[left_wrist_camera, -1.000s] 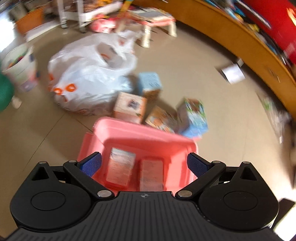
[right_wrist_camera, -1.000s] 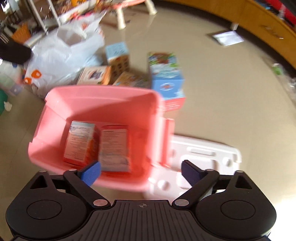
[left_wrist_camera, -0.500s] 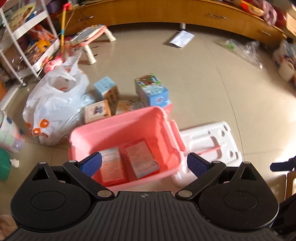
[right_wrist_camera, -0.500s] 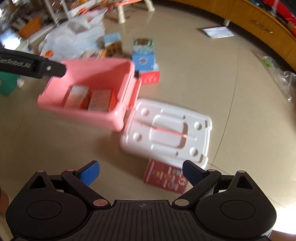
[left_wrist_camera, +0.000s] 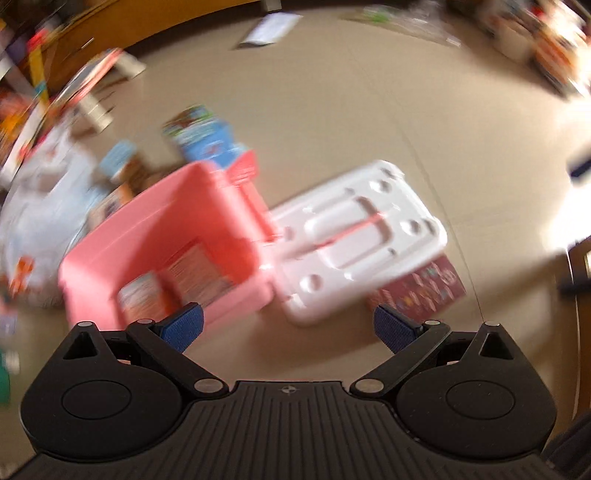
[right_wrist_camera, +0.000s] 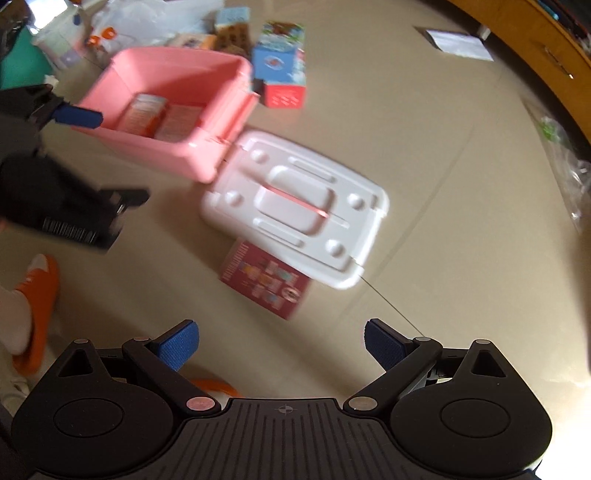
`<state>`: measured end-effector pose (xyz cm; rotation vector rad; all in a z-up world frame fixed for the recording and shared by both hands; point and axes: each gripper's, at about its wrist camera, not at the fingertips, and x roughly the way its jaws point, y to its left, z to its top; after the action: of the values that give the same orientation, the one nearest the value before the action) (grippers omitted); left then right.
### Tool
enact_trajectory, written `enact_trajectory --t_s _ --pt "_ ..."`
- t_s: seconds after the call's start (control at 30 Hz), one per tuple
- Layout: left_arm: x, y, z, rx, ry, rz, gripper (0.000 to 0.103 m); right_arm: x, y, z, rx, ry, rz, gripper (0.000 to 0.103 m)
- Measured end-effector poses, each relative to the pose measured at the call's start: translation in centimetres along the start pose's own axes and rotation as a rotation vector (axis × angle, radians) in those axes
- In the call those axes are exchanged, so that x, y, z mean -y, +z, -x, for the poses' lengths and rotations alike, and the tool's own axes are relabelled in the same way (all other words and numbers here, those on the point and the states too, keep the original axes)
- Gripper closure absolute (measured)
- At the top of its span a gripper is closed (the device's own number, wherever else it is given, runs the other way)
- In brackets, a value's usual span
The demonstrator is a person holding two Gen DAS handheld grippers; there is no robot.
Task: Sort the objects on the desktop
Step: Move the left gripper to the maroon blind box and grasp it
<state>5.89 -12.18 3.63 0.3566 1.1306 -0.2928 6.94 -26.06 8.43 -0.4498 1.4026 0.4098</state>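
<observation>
**Both grippers released above floor, pink bin with lid laid flat**

Left gripper (left_wrist_camera: 287,328) hovering over floor (left_wrist_camera: 351,122), blue fingers (left_wrist_camera: 183,326) spread wide, nothing between; view heavily motion-blurred. Right gripper (right_wrist_camera: 281,345) likewise released, fingers (right_wrist_camera: 177,347) apart, empty, above bare floor (right_wrist_camera: 443,147). Pink bin (right_wrist_camera: 177,92) open on floor, two flat boxes (right_wrist_camera: 162,118) lying side by side inside; white lid (right_wrist_camera: 295,203) flat on floor, touching bin's right end. Red box (right_wrist_camera: 264,282) on floor, partly tucked under lid's near edge. Blue carton (right_wrist_camera: 279,59) on a small red box (right_wrist_camera: 284,96) just beyond bin's far right corner; more cartons (right_wrist_camera: 225,33) and white plastic bag (right_wrist_camera: 140,22) past bin's far side. Paper sheet (right_wrist_camera: 458,44) near wooden cabinet (right_wrist_camera: 546,55), well apart from bin. Orange slipper (right_wrist_camera: 37,306) at left edge of right view.
</observation>
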Motion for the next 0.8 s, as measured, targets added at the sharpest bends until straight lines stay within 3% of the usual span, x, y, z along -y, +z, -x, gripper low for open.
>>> enact_trajectory --t_s 0.1,0.3,0.4,0.67,0.8 --pt "3.1 -0.7 -1.2 0.026 -0.012 -0.157 0.002 0.9 -0.2 -0.8 -0.044 -0.013 0.037 0.008" --pt "8.4 -2.3 -4.7 0.089 -0.02 -0.476 0.002 1.8 0.9 -0.9 -0.046 0.064 0.05 0.008" --pt "10.1 -2.9 -6.4 0.116 -0.043 -0.619 0.002 1.7 1.7 -1.1 -0.06 -0.03 0.066 0.008" --pt "11.8 -3.1 -11.0 0.13 -0.111 -0.777 0.002 2.0 3.4 -1.9 -0.103 -0.114 0.114 0.008" --pt "12.8 -2.2 -12.7 0.133 -0.144 -0.787 0.001 2.2 4.3 -2.3 -0.13 -0.129 0.129 0.008"
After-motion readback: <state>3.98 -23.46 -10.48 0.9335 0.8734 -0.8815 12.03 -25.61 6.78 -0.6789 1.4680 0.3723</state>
